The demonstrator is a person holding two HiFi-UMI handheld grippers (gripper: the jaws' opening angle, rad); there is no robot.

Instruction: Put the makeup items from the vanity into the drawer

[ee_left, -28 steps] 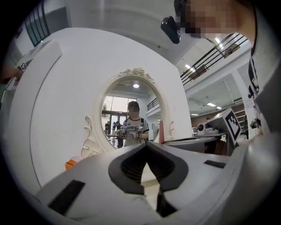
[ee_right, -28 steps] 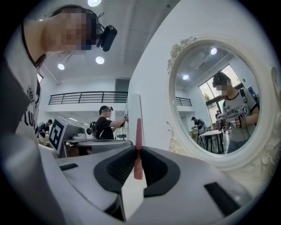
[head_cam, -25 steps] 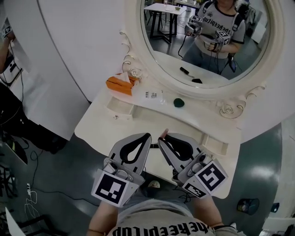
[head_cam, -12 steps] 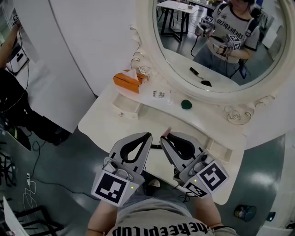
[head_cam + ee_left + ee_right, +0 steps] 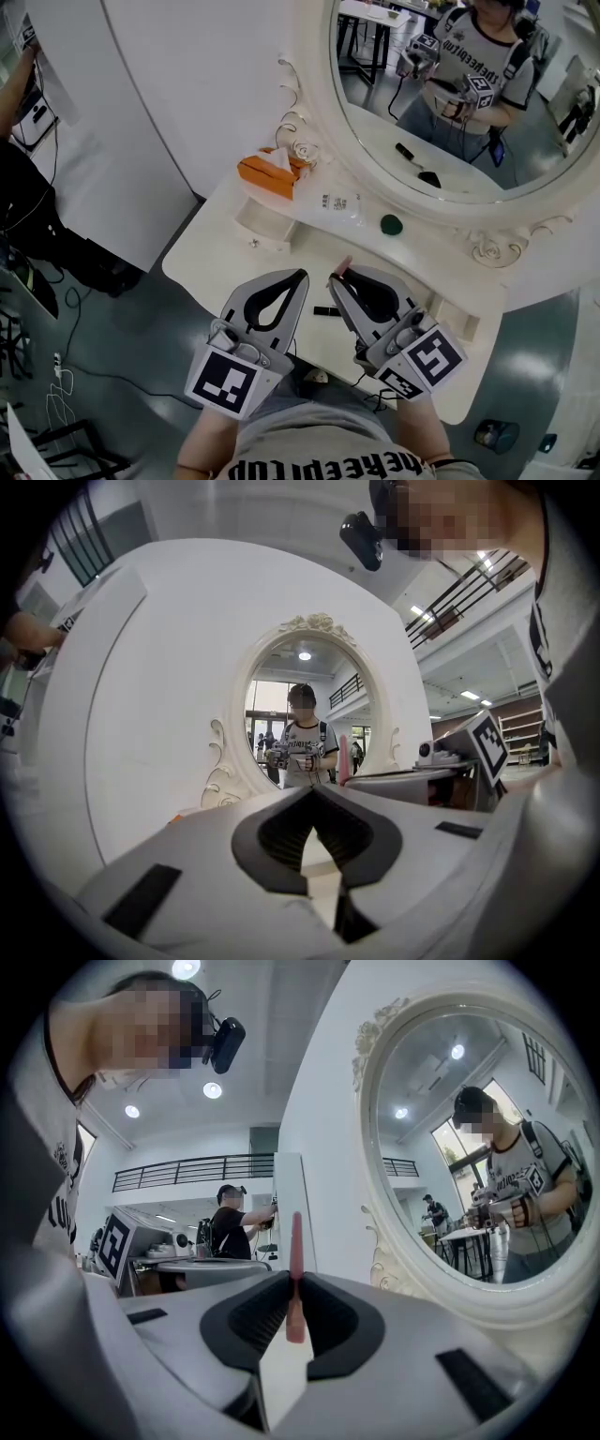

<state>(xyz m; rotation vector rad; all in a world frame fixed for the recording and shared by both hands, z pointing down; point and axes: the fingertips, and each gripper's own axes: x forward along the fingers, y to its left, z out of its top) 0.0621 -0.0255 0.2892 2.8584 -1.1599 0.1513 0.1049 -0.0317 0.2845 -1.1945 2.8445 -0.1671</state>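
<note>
Two claws: the left claw [image 5: 298, 276] and the right claw [image 5: 337, 276], with two marker cubes, one [image 5: 225, 382] on the left and one [image 5: 422, 361] on the right. One thin pink stick [image 5: 296, 1279]. On the one tabletop [image 5: 216, 261]: one orange tissue box [image 5: 265, 175], one clear labelled bottle [image 5: 343, 203], one round green item [image 5: 391, 224], one small black item [image 5: 325, 310]. Two small drawers, one [image 5: 262, 217] at the left end, one [image 5: 457, 319] at the right. One oval mirror [image 5: 323, 94]
</note>
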